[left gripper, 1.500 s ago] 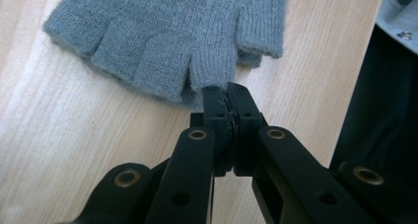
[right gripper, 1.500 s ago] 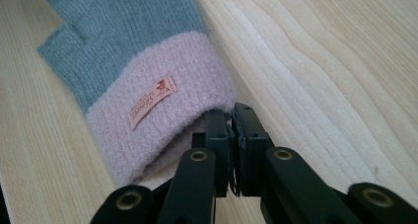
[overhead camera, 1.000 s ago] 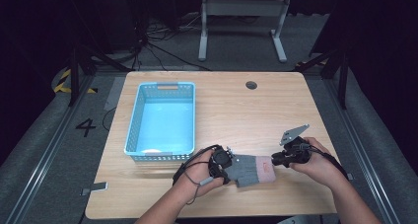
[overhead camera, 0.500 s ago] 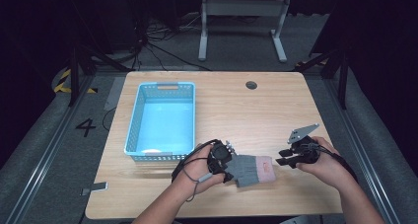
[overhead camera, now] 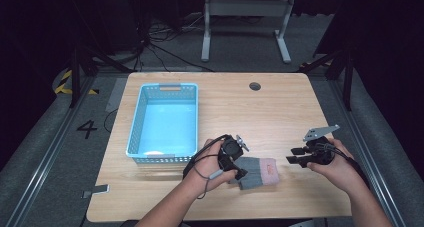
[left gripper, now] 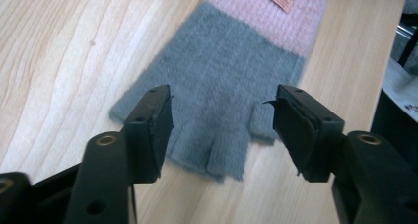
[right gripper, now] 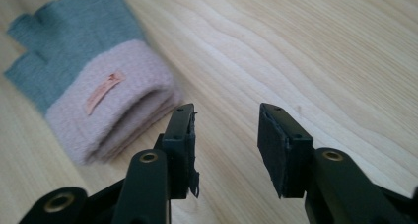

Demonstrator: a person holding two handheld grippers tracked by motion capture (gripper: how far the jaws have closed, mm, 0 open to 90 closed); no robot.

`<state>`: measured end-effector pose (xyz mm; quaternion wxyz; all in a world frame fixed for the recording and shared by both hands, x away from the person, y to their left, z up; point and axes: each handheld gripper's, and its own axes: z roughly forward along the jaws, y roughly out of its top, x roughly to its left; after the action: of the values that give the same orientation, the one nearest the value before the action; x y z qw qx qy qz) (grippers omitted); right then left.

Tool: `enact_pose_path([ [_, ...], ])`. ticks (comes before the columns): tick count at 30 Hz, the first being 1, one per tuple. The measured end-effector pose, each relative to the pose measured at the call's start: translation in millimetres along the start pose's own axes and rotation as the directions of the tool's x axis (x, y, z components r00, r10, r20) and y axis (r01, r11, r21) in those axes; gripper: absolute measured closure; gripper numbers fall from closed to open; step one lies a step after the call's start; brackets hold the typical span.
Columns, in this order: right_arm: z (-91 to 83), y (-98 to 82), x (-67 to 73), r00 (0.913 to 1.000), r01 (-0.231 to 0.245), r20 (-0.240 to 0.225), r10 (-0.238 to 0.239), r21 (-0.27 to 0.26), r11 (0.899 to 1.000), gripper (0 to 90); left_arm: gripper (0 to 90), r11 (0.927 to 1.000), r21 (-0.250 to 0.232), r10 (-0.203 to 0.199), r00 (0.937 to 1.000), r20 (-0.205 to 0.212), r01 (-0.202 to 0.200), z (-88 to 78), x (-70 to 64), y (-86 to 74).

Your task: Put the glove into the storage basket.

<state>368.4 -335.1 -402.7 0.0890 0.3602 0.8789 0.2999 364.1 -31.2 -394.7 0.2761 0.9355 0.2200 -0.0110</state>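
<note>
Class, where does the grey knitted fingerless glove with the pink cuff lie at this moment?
In the high view, the grey knitted fingerless glove lies flat near the wooden table's front edge, between both grippers, right of the blue plastic basket.

**Glove flat on the table**

We see a fingerless knit glove lying flat on the wooden table at about 6 o'clock: grey body, pink cuff pointing to 3 o'clock, small orange label on the cuff.

Left gripper: black jaws, flat rubbery pads, brass-ringed screw holes; black cable looped at wrist. Right gripper: black body, same jaws, grey three-cornered plate on top. Forearms bare, no sleeves.
</note>
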Motion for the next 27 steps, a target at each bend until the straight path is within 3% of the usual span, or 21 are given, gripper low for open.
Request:
enact_pose_path([
  [4,-2.7,-3.5,-5.8,0.9990,-0.042,0.015,0.042,-0.017,0.999,57.4,36.0,0.9999,-0.009,0.009,1.0000,-0.003,-0.009,8.3,-0.5,3.4],
  [10,-5.6,-5.3,-9.8,0.9989,-0.041,0.022,0.042,-0.028,0.999,56.2,27.0,0.9991,-0.032,0.027,0.9996,0.006,-0.026,21.4,1.3,6.2],
  [17,-5.7,-5.0,-9.5,0.9992,-0.038,0.014,0.039,-0.030,0.999,55.9,23.7,0.9976,-0.005,0.069,0.9975,0.017,-0.069,39.6,0.1,8.7],
  [27,-4.5,-5.0,-9.0,0.9995,-0.029,-0.008,0.029,-0.032,0.999,53.5,20.2,0.9955,0.012,0.094,0.9954,-0.018,-0.094,55.0,0.0,9.6],
])
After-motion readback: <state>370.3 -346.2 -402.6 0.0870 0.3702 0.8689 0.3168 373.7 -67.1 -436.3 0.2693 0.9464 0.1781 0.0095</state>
